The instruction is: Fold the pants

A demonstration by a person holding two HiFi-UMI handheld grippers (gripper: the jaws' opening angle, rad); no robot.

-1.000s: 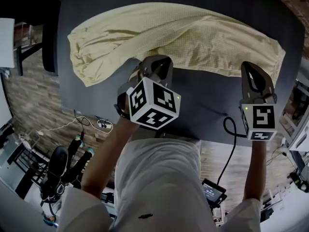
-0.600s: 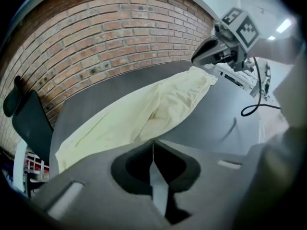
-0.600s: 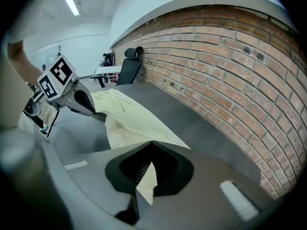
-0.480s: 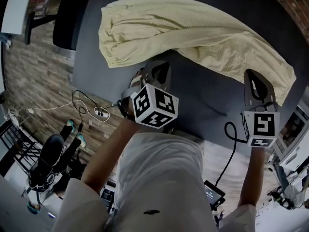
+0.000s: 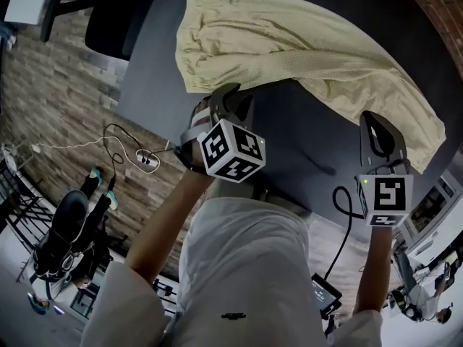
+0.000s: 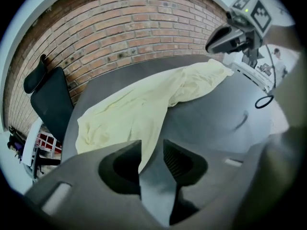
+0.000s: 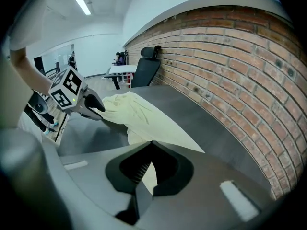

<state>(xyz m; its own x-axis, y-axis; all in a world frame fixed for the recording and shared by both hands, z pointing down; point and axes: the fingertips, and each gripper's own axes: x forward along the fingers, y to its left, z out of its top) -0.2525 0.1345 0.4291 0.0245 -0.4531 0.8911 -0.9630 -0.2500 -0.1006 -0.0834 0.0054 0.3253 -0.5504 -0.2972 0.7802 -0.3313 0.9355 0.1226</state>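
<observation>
Pants (image 5: 289,49) lie seemingly leg on leg along the counter (image 5: 304,147), crosswise folds not yet made; left gripper (image 5: 231,96) jaws have just opened with the pants' edge loose between them, while right gripper (image 5: 372,121) jaws pinch the pants' far end.

our right gripper (image 7: 152,143) pinched on the pants (image 7: 139,114)
its jaws meet at the tips with a strip of pale yellow cloth caught between them; the rest lies rumpled across the dark table (image 7: 206,128), running away from us. a brick wall (image 7: 240,56) curves along the table's right side, and a black chair (image 7: 146,66) stands at the far end.
</observation>
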